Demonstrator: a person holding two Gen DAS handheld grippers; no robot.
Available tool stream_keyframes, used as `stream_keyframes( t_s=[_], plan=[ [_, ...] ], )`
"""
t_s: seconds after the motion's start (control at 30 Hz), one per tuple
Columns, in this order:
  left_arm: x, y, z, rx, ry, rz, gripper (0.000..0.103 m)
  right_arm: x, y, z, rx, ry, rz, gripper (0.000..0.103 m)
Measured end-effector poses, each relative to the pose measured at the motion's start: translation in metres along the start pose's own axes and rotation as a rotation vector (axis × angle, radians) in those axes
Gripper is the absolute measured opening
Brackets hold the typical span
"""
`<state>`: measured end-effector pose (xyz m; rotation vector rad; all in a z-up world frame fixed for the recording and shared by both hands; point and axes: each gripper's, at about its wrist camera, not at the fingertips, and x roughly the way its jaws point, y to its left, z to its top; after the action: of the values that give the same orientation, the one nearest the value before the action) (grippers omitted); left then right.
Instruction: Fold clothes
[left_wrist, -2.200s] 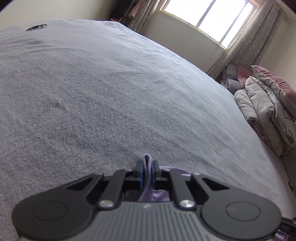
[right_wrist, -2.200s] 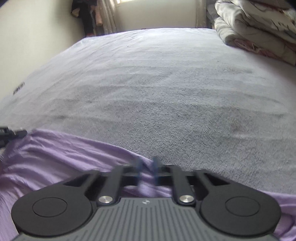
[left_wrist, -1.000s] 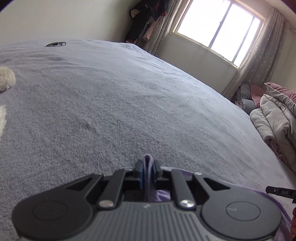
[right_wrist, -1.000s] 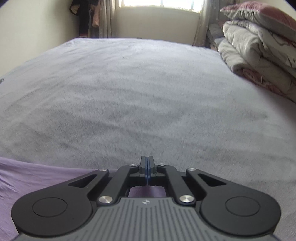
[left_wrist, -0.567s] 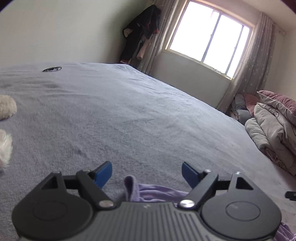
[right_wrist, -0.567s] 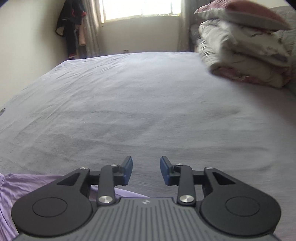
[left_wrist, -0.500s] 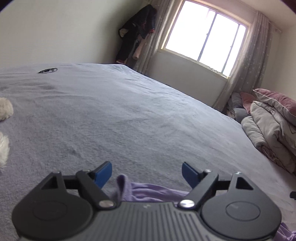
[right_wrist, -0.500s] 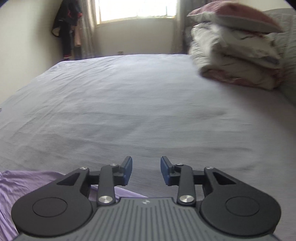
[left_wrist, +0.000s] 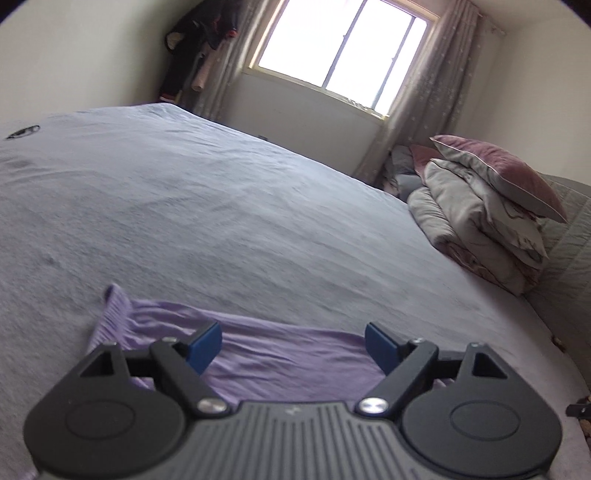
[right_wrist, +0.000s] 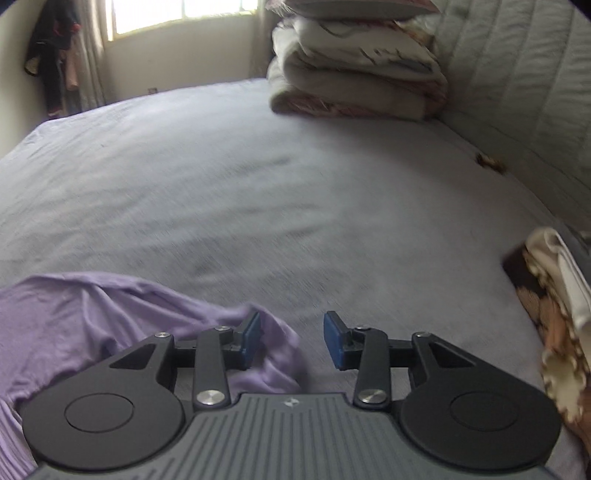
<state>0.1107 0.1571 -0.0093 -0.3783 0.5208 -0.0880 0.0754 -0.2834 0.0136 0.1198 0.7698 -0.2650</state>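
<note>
**A:** On the bed (left_wrist: 229, 206), what takes up the most room?

**B:** The grey cover itself; it fills nearly both views. Next in size is the stack of folded bedding (left_wrist: 476, 229) against the quilted headboard (right_wrist: 517, 74), with a mauve pillow (left_wrist: 495, 170) on top. Nothing here is a box or basket; that stack is the only thing bearing something else.

**A:** And the piece to be folded?

**B:** The purple garment (left_wrist: 280, 354) lies flat on the cover at the near edge, just under both tongs. In the left wrist view a narrow end of it pokes up and to the left. In the right wrist view it is bunched and wrinkled at lower left.

**A:** Do the tongs hold it?

**B:** No. The left gripper (left_wrist: 293, 345) stands wide apart, blue pads clear of the cloth, which lies beneath the gap. The right gripper (right_wrist: 291, 339) is parted less far and its jaws are opening; a fold of purple sits by its left pad, but nothing is pinched.

**A:** Anything smaller?

**B:** A brown and cream patterned cloth (right_wrist: 554, 314) at the right edge, and a small dark thing (left_wrist: 22, 132) far off on the cover; too small to tell.
</note>
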Motion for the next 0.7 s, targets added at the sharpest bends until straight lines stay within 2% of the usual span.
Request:
stream_keyframes(
  t_s=[0.07, 0.27, 0.33, 0.37, 0.4, 0.57, 0.7],
  plan=[
    [0.006, -0.010, -0.009, 0.012, 0.031, -0.033, 0.086, 0.006, -0.009, -0.009, 0.042, 0.019, 0.022, 0.041],
    [0.028, -0.037, -0.039, 0.098, 0.122, -0.092, 0.086, 0.037, -0.022, -0.034, 0.179, 0.063, 0.172, 0.041],
    [0.033, -0.039, -0.045, 0.107, 0.143, -0.104, 0.086, 0.045, -0.022, -0.038, 0.197, 0.058, 0.186, 0.035],
    [0.035, -0.040, -0.048, 0.111, 0.149, -0.104, 0.086, 0.047, -0.020, -0.038, 0.182, 0.048, 0.182, 0.020],
    [0.036, -0.040, -0.049, 0.116, 0.151, -0.101, 0.086, 0.045, -0.016, -0.036, 0.151, 0.028, 0.174, 0.014],
    [0.038, -0.041, -0.054, 0.158, 0.150, -0.090, 0.086, 0.025, -0.010, -0.019, 0.026, -0.099, 0.120, 0.012],
    [0.037, -0.045, -0.057, 0.188, 0.137, -0.083, 0.086, 0.029, -0.019, -0.004, 0.004, -0.142, 0.059, 0.012]
  ],
)
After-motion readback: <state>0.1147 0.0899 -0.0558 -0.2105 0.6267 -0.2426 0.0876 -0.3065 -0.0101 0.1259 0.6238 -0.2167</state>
